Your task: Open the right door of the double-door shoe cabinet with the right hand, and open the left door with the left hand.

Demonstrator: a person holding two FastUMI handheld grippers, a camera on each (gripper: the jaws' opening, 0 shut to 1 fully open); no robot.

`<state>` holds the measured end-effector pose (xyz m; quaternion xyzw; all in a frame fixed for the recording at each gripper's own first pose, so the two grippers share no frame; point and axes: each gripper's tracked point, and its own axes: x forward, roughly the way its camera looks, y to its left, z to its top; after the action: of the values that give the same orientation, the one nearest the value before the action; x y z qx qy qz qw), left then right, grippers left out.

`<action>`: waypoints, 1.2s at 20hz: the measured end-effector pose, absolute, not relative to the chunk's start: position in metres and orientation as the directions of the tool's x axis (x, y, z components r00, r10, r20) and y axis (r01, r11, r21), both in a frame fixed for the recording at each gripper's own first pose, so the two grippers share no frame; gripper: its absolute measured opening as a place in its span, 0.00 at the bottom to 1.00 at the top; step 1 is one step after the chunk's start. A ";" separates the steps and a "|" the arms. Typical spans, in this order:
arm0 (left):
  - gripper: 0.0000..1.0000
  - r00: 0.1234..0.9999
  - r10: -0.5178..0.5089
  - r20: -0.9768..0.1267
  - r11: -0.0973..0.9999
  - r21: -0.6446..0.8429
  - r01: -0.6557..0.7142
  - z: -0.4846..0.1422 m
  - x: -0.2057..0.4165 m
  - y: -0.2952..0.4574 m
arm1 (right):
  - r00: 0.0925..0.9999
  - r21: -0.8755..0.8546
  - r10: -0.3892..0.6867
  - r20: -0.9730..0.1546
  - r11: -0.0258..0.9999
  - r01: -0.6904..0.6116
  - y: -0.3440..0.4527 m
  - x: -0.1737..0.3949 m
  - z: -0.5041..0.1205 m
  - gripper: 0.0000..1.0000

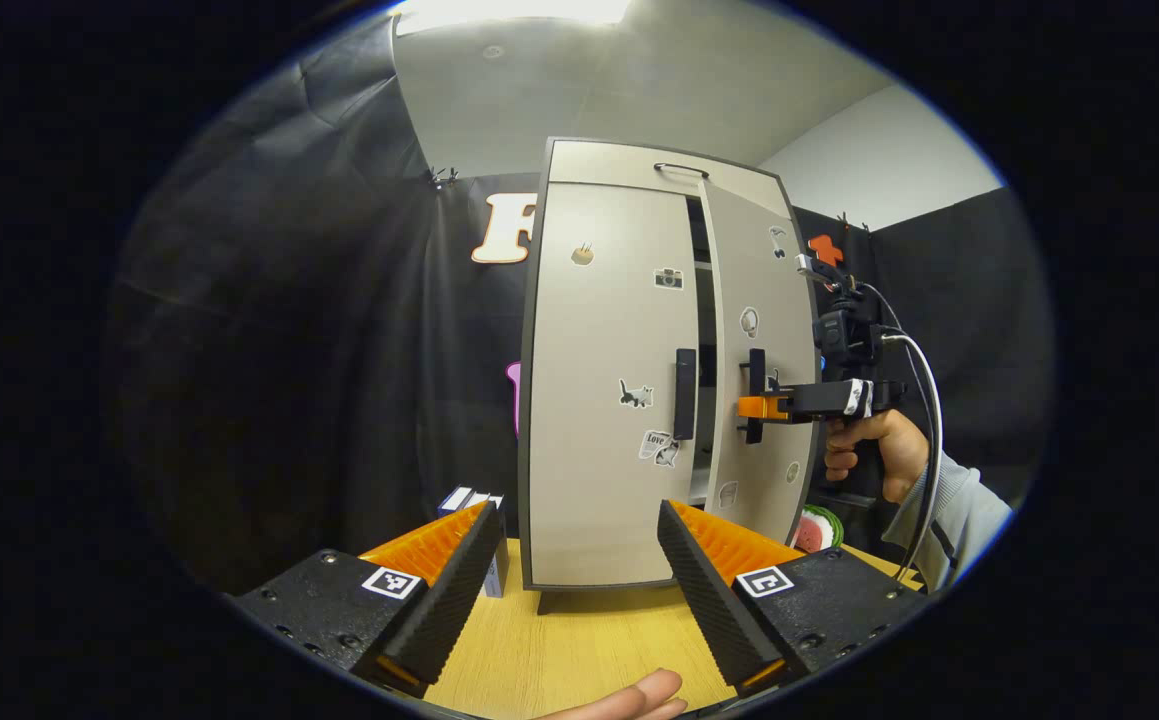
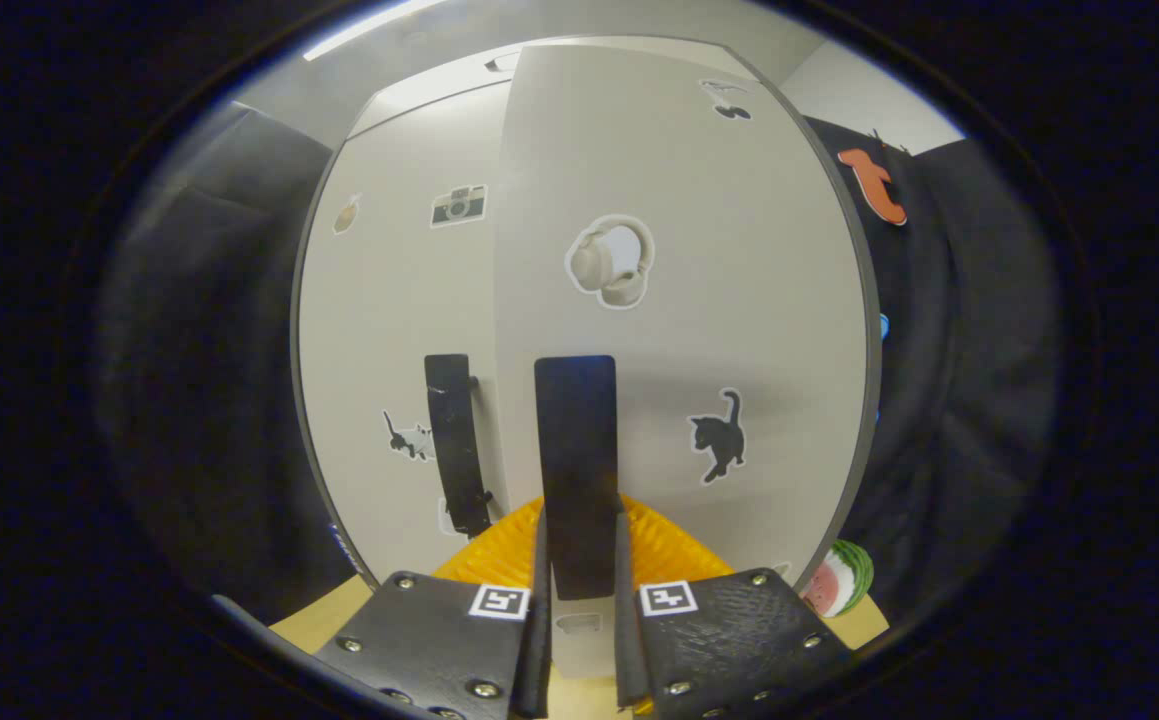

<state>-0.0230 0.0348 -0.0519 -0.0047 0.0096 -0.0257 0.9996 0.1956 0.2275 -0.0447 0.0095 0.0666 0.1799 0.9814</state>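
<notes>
We saw the shoe cabinet (image 1: 599, 400) standing upright on the wooden table (image 1: 579, 640), with two doors and two dark vertical handles. The right door (image 1: 754, 350) stood slightly ajar (the interior showed only as a dark gap, contents not discernible), while the left door (image 1: 604, 380) lay flush. The right gripper (image 1: 751, 407) was clamped on the right door's handle (image 2: 576, 470), both fingers pressing its sides. The left gripper (image 1: 574, 590) hung spread wide before the cabinet, apart from the left handle (image 1: 685, 393).

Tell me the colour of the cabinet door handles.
Black: both door handles, against pale grey doors, clearest in the right gripper view.
</notes>
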 end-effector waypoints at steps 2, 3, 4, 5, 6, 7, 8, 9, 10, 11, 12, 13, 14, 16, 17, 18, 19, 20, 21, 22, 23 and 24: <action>0.99 0.998 -0.057 -0.015 0.998 -0.008 0.057 -0.048 -0.024 0.026 | 0.917 0.061 0.373 -0.139 0.928 -0.368 0.225 0.192 -0.045 0.26; 0.99 0.998 -0.060 -0.016 0.998 -0.011 0.060 -0.047 -0.025 0.023 | 0.913 0.063 0.383 -0.142 0.924 -0.378 0.224 0.190 -0.045 0.26; 0.99 0.998 -0.065 -0.016 0.998 -0.011 0.065 -0.045 -0.026 0.021 | 0.909 0.063 0.390 -0.146 0.921 -0.385 0.222 0.187 -0.044 0.26; 0.99 0.998 -0.065 -0.016 0.998 -0.011 0.065 -0.044 -0.026 0.019 | 0.906 0.061 0.397 -0.148 0.918 -0.392 0.221 0.185 -0.045 0.26; 0.99 0.998 -0.065 -0.015 0.998 -0.010 0.065 -0.043 -0.027 0.018 | 0.903 0.057 0.403 -0.150 0.915 -0.399 0.220 0.183 -0.045 0.26; 0.99 0.998 -0.066 -0.013 0.998 -0.009 0.066 -0.042 -0.028 0.017 | 0.899 0.057 0.411 -0.153 0.911 -0.407 0.218 0.181 -0.045 0.26; 0.99 0.998 -0.066 -0.012 0.998 -0.010 0.066 -0.041 -0.028 0.016 | 0.896 0.064 0.417 -0.151 0.909 -0.412 0.216 0.180 -0.045 0.26; 0.99 0.998 -0.065 -0.011 0.998 -0.011 0.065 -0.041 -0.028 0.016 | 0.887 0.075 0.432 -0.163 0.902 -0.425 0.214 0.176 -0.046 0.26; 0.99 0.998 -0.063 -0.011 0.998 -0.013 0.063 -0.041 -0.028 0.015 | 0.884 0.083 0.442 -0.155 0.897 -0.434 0.214 0.177 -0.043 0.20; 0.99 0.998 -0.064 -0.013 0.998 -0.013 0.063 -0.041 -0.028 0.015 | 0.878 0.091 0.451 -0.161 0.893 -0.442 0.214 0.177 -0.044 0.19; 0.99 0.998 -0.063 -0.019 0.998 -0.011 0.062 -0.042 -0.027 0.014 | 0.876 0.096 0.454 -0.163 0.891 -0.444 0.213 0.177 -0.044 0.19; 0.99 0.998 -0.063 -0.023 0.998 -0.011 0.062 -0.042 -0.028 0.013 | 0.877 0.092 0.453 -0.163 0.892 -0.443 0.212 0.176 -0.044 0.19; 0.99 0.998 -0.066 -0.023 0.998 -0.010 0.065 -0.042 -0.029 0.013 | 0.878 0.080 0.449 -0.164 0.893 -0.442 0.210 0.175 -0.043 0.19; 0.99 0.997 -0.072 -0.016 0.997 -0.008 0.072 -0.041 -0.031 0.012 | 0.877 0.076 0.448 -0.173 0.894 -0.441 0.206 0.172 -0.044 0.19; 0.99 0.997 -0.072 -0.014 0.997 -0.008 0.072 -0.041 -0.032 0.012 | 0.875 0.086 0.452 -0.174 0.892 -0.443 0.203 0.170 -0.043 0.16; 0.99 0.997 -0.072 -0.013 0.997 -0.008 0.072 -0.041 -0.031 0.012 | 0.873 0.095 0.455 -0.176 0.891 -0.445 0.200 0.167 -0.043 0.16; 0.99 0.997 -0.074 -0.015 0.997 -0.008 0.074 -0.041 -0.031 0.012 | 0.872 0.097 0.456 -0.177 0.890 -0.445 0.197 0.166 -0.042 0.16; 0.99 0.997 -0.074 -0.018 0.997 -0.009 0.074 -0.042 -0.031 0.011 | 0.873 0.093 0.455 -0.177 0.891 -0.445 0.192 0.164 -0.041 0.16; 0.99 0.997 -0.074 -0.021 0.997 -0.011 0.074 -0.043 -0.030 0.010 | 0.875 0.090 0.451 -0.176 0.893 -0.442 0.188 0.162 -0.040 0.17; 0.99 0.997 -0.076 -0.024 0.997 -0.013 0.075 -0.043 -0.030 0.010 | 0.878 0.083 0.445 -0.175 0.896 -0.437 0.182 0.159 -0.039 0.16; 0.99 0.996 -0.080 -0.027 0.997 -0.015 0.079 -0.045 -0.031 0.007 | 0.882 0.074 0.439 -0.173 0.899 -0.433 0.177 0.157 -0.039 0.16; 0.99 0.996 -0.085 -0.032 0.996 -0.016 0.085 -0.047 -0.030 0.004 | 0.885 0.071 0.434 -0.171 0.901 -0.428 0.172 0.154 -0.039 0.16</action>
<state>-0.0300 0.0038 -0.0469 -0.0072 0.0166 -0.0425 0.9989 0.1543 0.1717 -0.0387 0.0158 0.0915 0.2222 0.9706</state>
